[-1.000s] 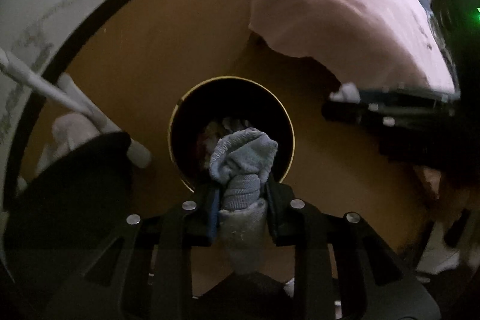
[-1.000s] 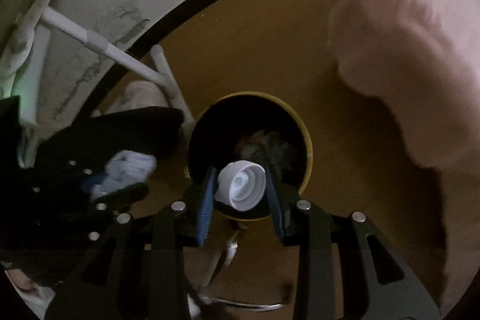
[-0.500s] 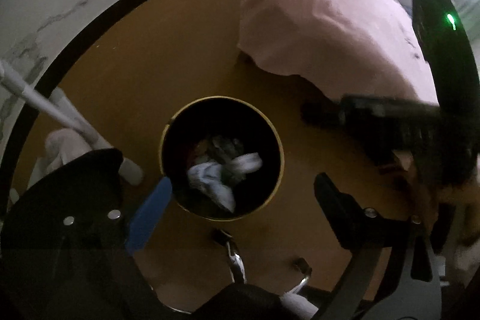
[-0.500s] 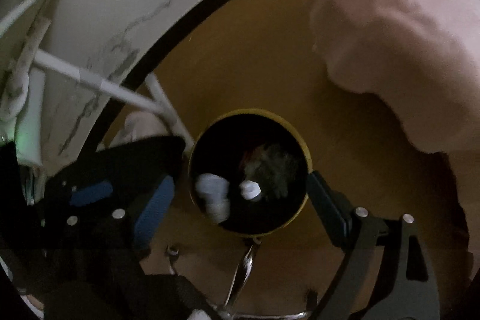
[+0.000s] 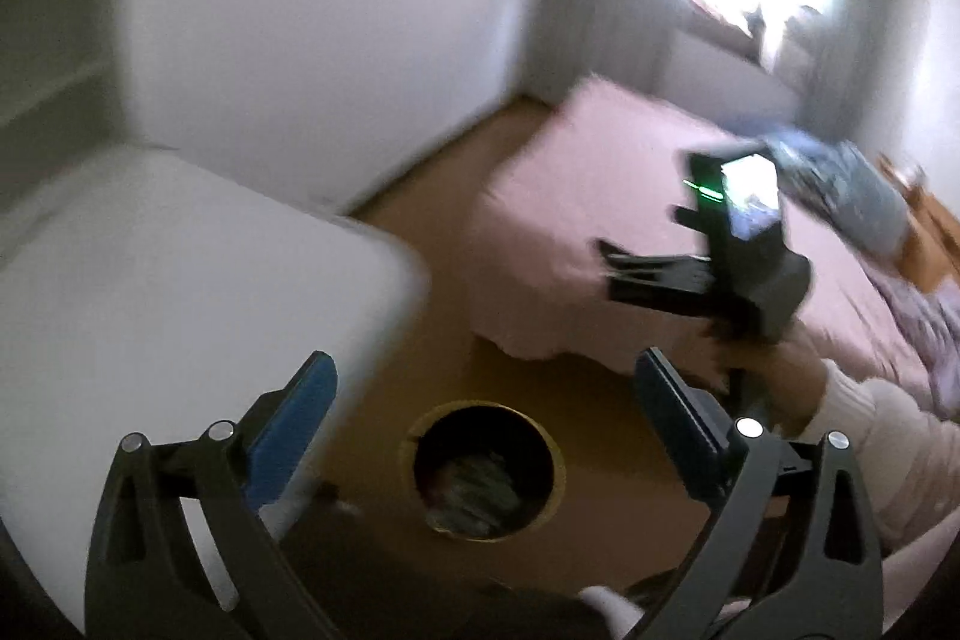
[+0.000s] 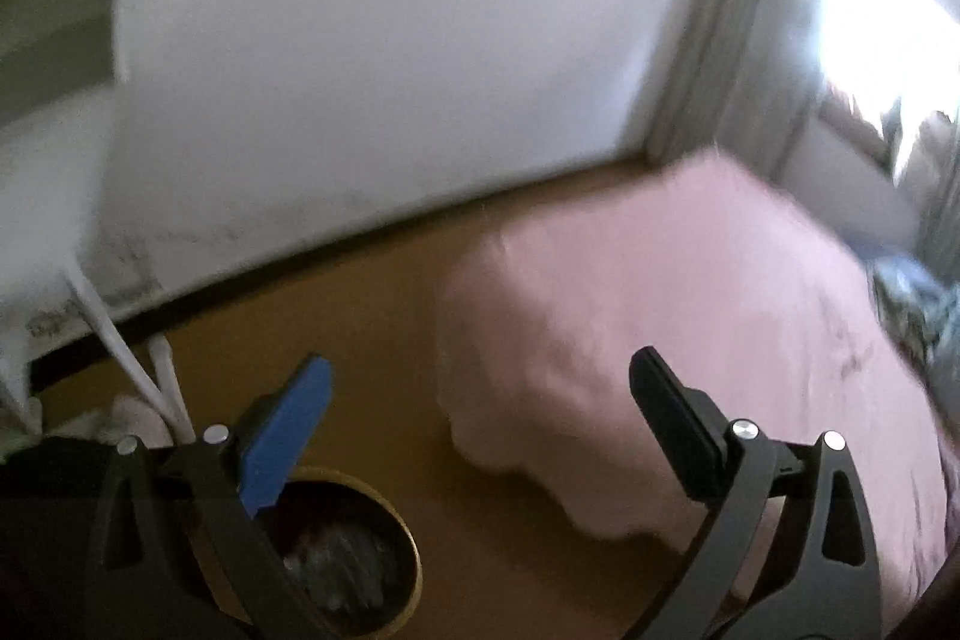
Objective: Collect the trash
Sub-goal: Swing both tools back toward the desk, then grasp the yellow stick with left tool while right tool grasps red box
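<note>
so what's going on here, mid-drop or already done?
Already done, by the look of it. A person holds a gripper in each hand above a round bin on the wooden floor, beside a bed with a pink cover. The left gripper and right gripper are both empty, jaws spreading wide with nothing between them. The bin holds crumpled trash; the blur hides what exactly. The right gripper also shows in the left view, over the bed.

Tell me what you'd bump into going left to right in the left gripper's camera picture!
White table → blue finger pad → round trash bin → black finger → the other gripper over the pink bed.
</note>
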